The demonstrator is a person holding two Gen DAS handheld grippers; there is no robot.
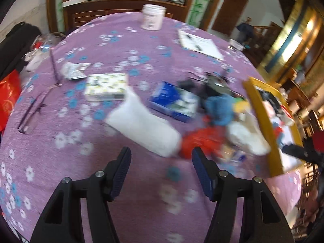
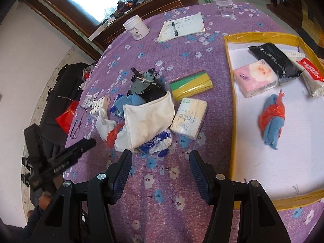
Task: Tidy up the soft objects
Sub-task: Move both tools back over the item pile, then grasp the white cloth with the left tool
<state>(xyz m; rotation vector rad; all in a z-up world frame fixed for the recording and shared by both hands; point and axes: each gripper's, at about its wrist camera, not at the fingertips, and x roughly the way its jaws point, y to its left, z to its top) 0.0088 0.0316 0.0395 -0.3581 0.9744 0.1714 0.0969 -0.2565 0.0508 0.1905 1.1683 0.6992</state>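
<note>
White pouch (image 2: pixel 148 119) just beyond open right fingers (image 2: pixel 121 170).

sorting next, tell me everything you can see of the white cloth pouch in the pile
The white cloth pouch is a flat, roughly rectangular bag of off-white woven fabric, faintly stained, with a stitched hem along its open top edge. It lies tilted on the heap on the purple tablecloth, over blue cloths and a blue-printed tissue pack, its mouth toward a metal gadget. A Face tissue pack lies beside it. Neither gripper touches it.
</note>
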